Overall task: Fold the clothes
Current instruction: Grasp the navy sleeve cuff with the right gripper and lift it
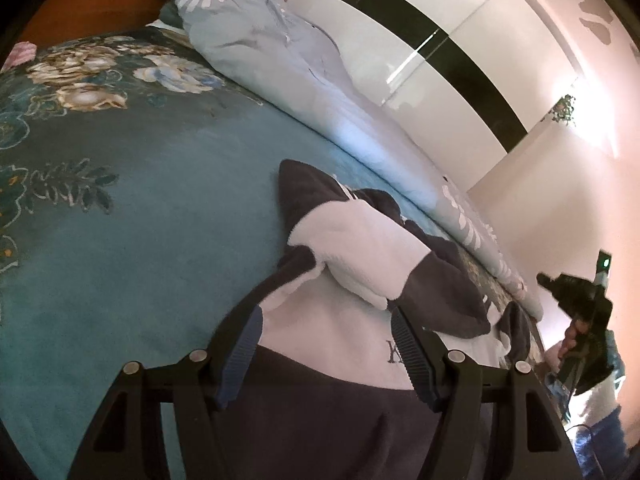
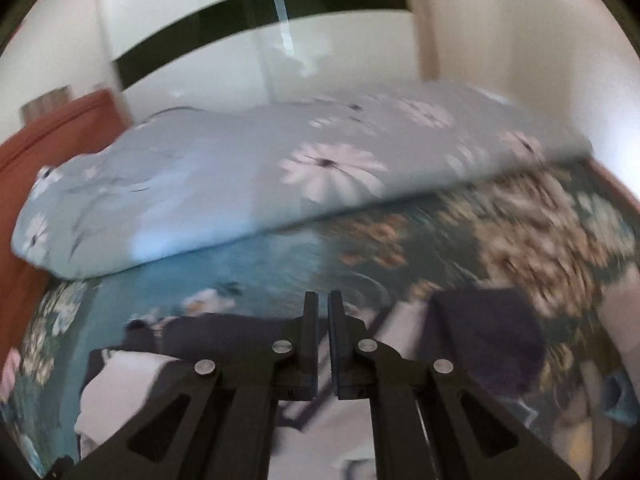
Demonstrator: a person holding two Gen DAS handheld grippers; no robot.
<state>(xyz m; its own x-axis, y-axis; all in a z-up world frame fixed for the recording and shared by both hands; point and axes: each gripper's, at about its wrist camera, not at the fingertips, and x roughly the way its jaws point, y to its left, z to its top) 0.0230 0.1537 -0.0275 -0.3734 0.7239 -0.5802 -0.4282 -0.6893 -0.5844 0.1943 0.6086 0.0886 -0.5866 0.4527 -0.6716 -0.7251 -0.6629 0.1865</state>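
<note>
Left wrist view: the left gripper [image 1: 324, 344] hangs spread and empty over the navy-and-white garment [image 1: 352, 264] on the teal bedspread [image 1: 140, 240], while the right gripper [image 2: 323, 300] is clenched on nothing.

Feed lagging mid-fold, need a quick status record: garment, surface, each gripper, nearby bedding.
garment: navy-and-white sweatshirt, partly folded, white sleeve lying across it
surface: teal floral bedspread
left gripper: open, over the sweatshirt, gripping nothing
right gripper: shut, empty, above the garment
bedding: pale blue daisy quilt behind the garment
</note>
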